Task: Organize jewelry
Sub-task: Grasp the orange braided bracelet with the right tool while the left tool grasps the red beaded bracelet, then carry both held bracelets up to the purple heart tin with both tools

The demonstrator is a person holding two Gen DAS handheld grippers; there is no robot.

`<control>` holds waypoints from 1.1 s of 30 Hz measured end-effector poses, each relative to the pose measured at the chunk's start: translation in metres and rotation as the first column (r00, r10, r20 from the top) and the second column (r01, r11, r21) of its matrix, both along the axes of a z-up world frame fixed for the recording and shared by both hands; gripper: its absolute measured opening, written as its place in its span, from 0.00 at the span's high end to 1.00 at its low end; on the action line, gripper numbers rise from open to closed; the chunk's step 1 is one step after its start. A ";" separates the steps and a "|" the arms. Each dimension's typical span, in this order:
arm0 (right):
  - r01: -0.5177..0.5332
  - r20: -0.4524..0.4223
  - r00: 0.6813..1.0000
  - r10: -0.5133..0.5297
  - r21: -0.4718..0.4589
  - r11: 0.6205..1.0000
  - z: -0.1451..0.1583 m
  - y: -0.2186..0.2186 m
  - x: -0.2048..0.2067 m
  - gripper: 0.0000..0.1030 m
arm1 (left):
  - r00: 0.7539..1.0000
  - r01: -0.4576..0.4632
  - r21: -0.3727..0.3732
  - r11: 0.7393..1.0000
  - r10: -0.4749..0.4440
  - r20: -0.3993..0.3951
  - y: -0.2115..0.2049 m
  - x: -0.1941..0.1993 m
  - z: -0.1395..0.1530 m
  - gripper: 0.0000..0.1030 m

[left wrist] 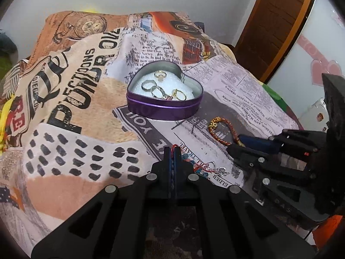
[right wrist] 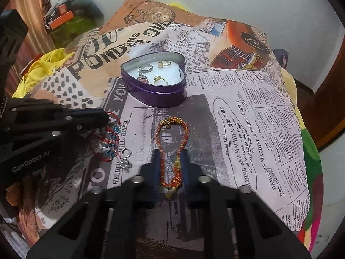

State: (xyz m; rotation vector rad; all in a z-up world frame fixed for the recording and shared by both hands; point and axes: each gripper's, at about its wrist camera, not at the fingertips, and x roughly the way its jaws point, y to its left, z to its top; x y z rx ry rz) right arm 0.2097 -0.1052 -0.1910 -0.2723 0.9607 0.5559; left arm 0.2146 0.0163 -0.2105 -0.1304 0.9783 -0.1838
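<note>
A purple heart-shaped tin [left wrist: 163, 108] [right wrist: 155, 92] with white foam holds several rings [left wrist: 160, 75] [right wrist: 160, 79]. My left gripper [left wrist: 172, 151] [right wrist: 105, 118] is shut on a red thread bracelet with blue beads and silver charms [left wrist: 204, 168] [right wrist: 112, 142], near the cloth in front of the tin. My right gripper [right wrist: 170, 153] [left wrist: 235, 144] is open, its fingers either side of an orange-and-gold braided cord bracelet [right wrist: 172, 146] [left wrist: 217, 133] that lies on the cloth.
A printed newspaper-pattern cloth [left wrist: 86, 99] [right wrist: 248, 129] covers the raised surface. A white wall stands behind. A brown wooden door [left wrist: 278, 21] is at the right. Yellow fabric [right wrist: 41, 69] and a dark bag [right wrist: 73, 15] lie at the left.
</note>
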 end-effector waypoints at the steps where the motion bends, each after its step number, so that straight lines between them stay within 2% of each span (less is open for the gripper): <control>1: 0.005 0.000 1.000 -0.005 0.004 1.000 0.001 0.000 0.000 0.90 | 1.000 0.000 0.000 1.000 0.000 0.004 0.001 -0.001 0.002 1.00; 7: 0.024 0.012 1.000 -0.024 0.024 0.999 0.009 -0.006 -0.005 0.91 | 0.998 0.015 0.022 1.000 -0.016 0.063 -0.003 -0.015 0.031 1.00; 21: 0.068 0.112 0.990 -0.080 0.108 0.992 0.060 -0.025 -0.019 0.91 | 0.975 0.005 0.024 1.000 -0.010 0.222 0.001 -0.033 0.104 1.00; 33: 0.061 0.170 0.982 -0.086 0.150 0.987 0.080 -0.019 -0.009 0.91 | 0.955 -0.007 0.011 1.000 0.003 0.296 0.009 -0.021 0.132 1.00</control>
